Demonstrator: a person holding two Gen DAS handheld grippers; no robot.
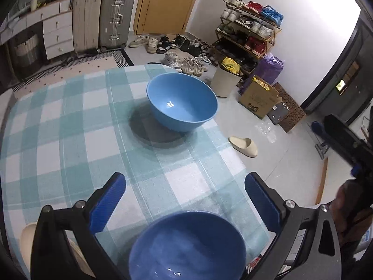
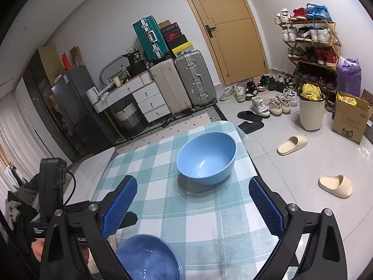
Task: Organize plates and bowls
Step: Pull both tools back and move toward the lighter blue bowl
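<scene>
Bowls apart on our checked cloth (image 1: pixel 70 116) | dark bowl (image 1: pixel 187 245) nearest, light bowl (image 1: pixel 183 101) beyond, unstacked | left gripper (image 1: pixel 185 200), right gripper (image 2: pixel 192 206) spread, empty, ready.

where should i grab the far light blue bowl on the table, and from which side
Pinch the rim of the light blue bowl, one finger inside and one outside, coming from above on its near side. It stands upright and open, its round wall looks too wide to straddle, and the right gripper is open with bare checked tablecloth between them.
</scene>
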